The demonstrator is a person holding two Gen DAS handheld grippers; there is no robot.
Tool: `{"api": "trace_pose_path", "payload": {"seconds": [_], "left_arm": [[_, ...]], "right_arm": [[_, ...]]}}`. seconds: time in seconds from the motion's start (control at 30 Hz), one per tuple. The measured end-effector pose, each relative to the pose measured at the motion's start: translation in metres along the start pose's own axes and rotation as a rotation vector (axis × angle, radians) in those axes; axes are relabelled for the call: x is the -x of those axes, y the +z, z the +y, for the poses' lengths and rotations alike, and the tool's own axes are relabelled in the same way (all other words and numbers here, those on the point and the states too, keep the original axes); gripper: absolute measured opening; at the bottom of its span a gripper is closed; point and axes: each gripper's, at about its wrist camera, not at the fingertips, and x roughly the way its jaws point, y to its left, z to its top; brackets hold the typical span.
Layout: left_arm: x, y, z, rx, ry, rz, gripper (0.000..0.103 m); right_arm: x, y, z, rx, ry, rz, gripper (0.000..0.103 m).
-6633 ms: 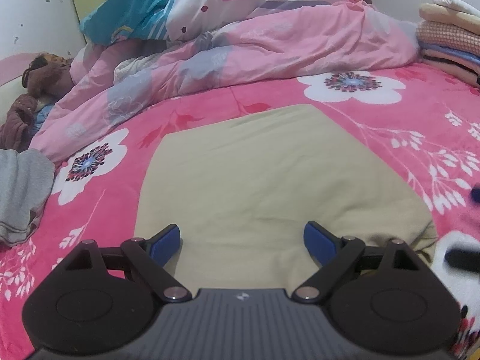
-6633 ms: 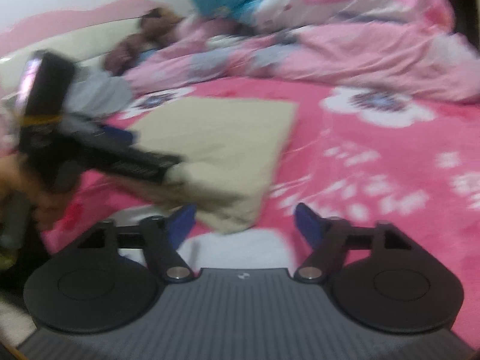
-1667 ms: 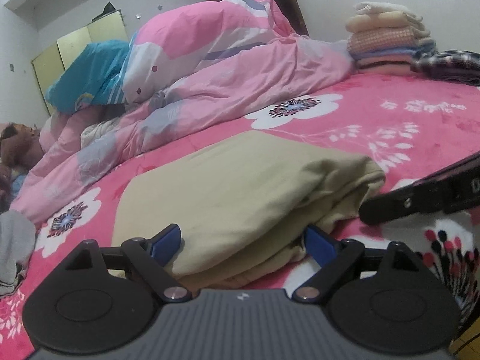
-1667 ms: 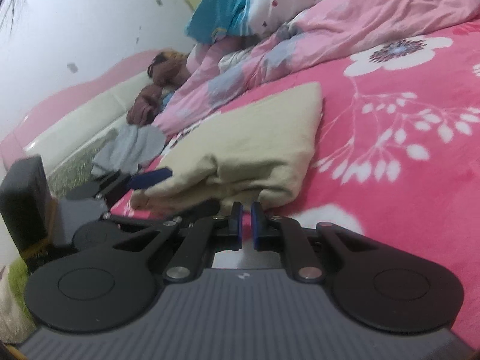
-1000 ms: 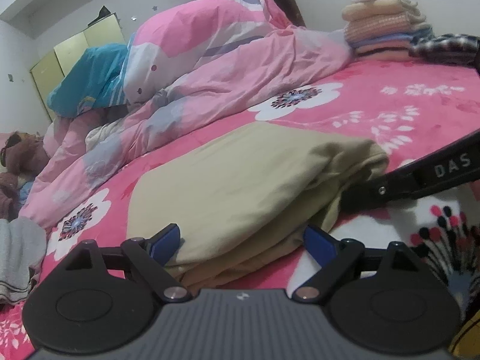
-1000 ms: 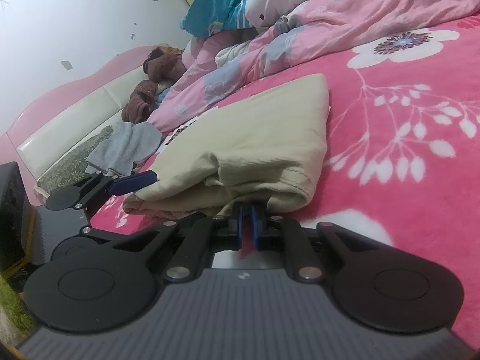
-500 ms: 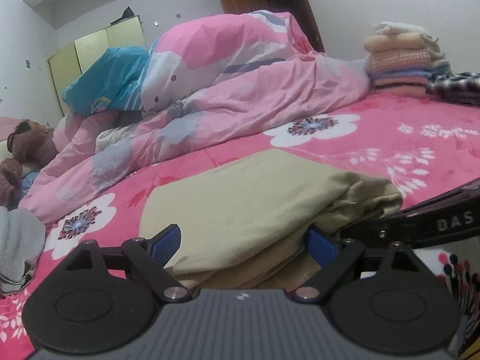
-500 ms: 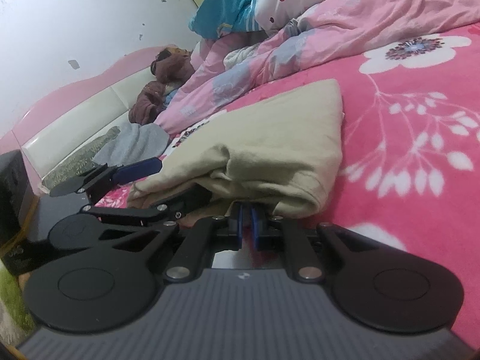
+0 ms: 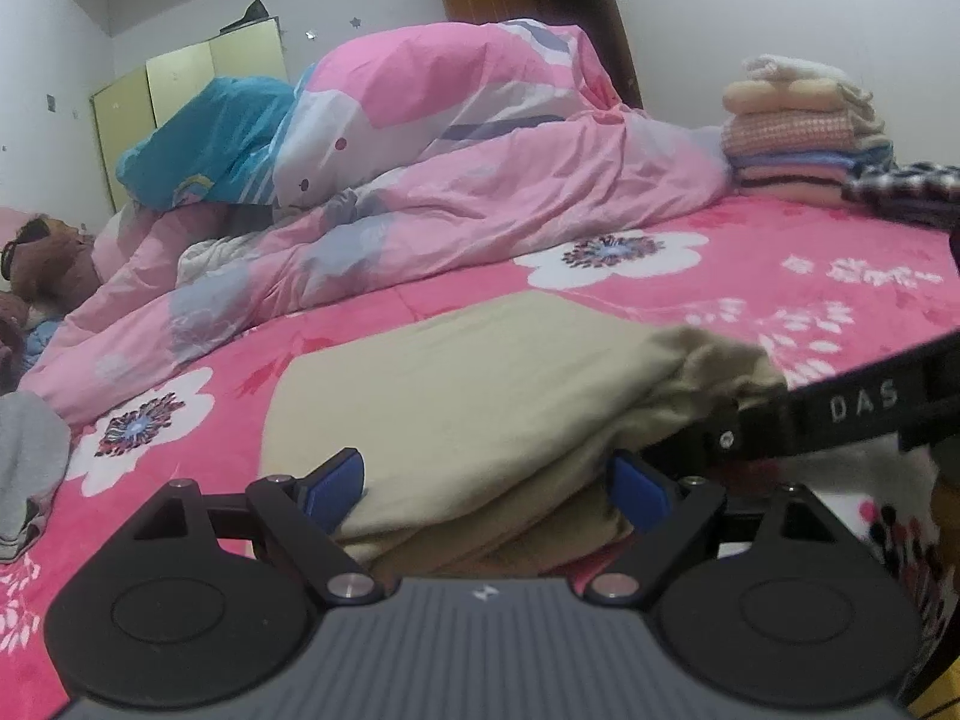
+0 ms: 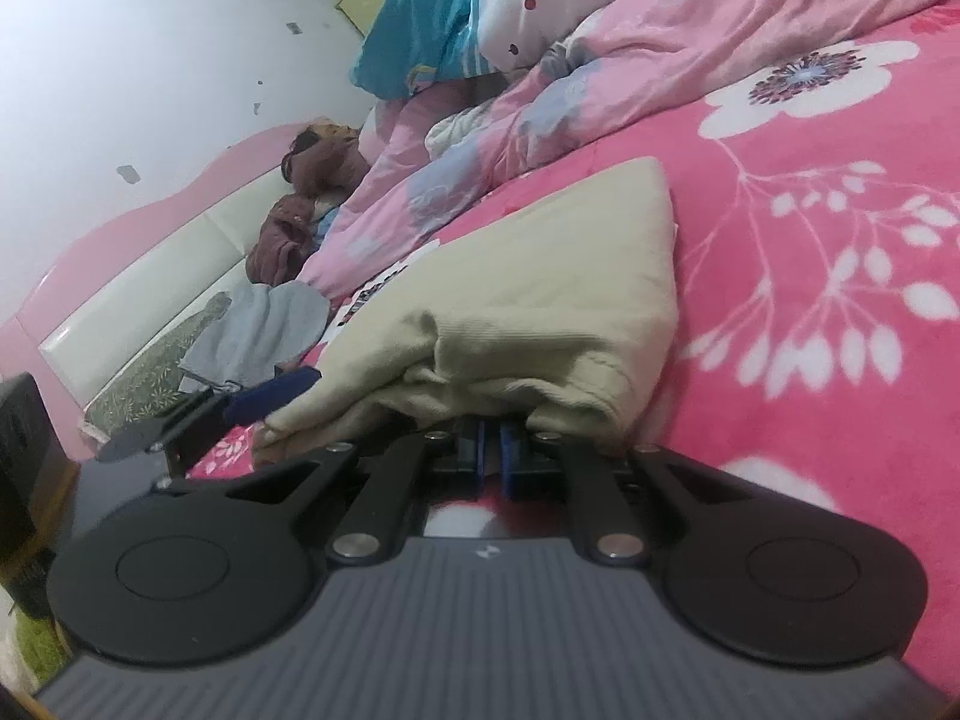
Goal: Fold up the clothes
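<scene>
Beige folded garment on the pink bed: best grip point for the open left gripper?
Beige folded garment: pinch the stacked near edge, where layers bunch thickest, coming in low from the front. The left gripper already straddles that edge, open; the right gripper sits shut under the other near corner.

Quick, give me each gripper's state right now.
Left gripper: open, fingers either side of the beige garment's near edge.
Right gripper: shut under the garment's corner; whether it pinches cloth cannot be told.

Beige garment on a hot-pink bedspread with white flowers; pale pink patterned duvet; turquoise pillow; blue gripper pads.
</scene>
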Motion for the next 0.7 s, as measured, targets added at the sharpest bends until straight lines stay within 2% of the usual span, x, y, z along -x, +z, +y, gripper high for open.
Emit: {"api": "trace_pose_path", "payload": {"seconds": [0.17,0.4,0.6,0.7], "left_arm": [[-0.001,-0.004,0.002,-0.004,-0.003,0.008,0.090],[-0.009,-0.009,-0.009,-0.097,0.024,0.043,0.090],[-0.023,-0.002,-0.006,-0.041,0.022,0.025,0.091],[-0.020,0.002,-0.006,-0.039,0.028,-0.013,0.085]], "right_arm": [[0.002,-0.005,0.008,0.049,0.024,0.044,0.007],[-0.005,-0.004,0.005,0.031,0.003,0.038,0.005],[-0.002,-0.004,0.005,0.016,0.000,0.035,0.007],[-0.007,-0.001,0.003,0.000,0.006,0.025,0.006]]}}
